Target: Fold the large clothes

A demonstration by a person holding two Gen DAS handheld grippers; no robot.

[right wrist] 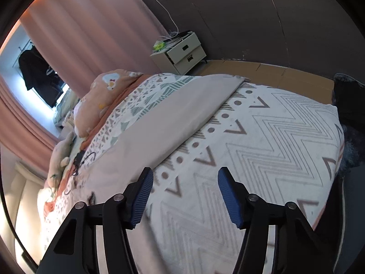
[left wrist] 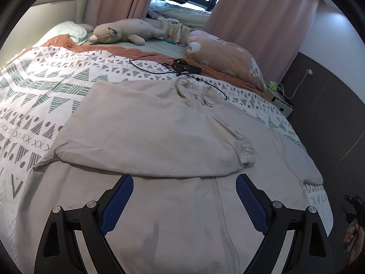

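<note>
A large beige zip-front garment lies spread on the patterned bedspread. One sleeve with a gathered cuff is folded across its chest; the collar points to the far side. My left gripper is open and empty, hovering over the garment's lower front near the zipper. My right gripper is open and empty above the bedspread, just right of the garment's edge. It also shows at the far right of the left wrist view.
A plush toy, a peach pillow and a black device with cable lie beyond the garment. A white nightstand stands by the dark wall. Pink curtains hang behind the bed.
</note>
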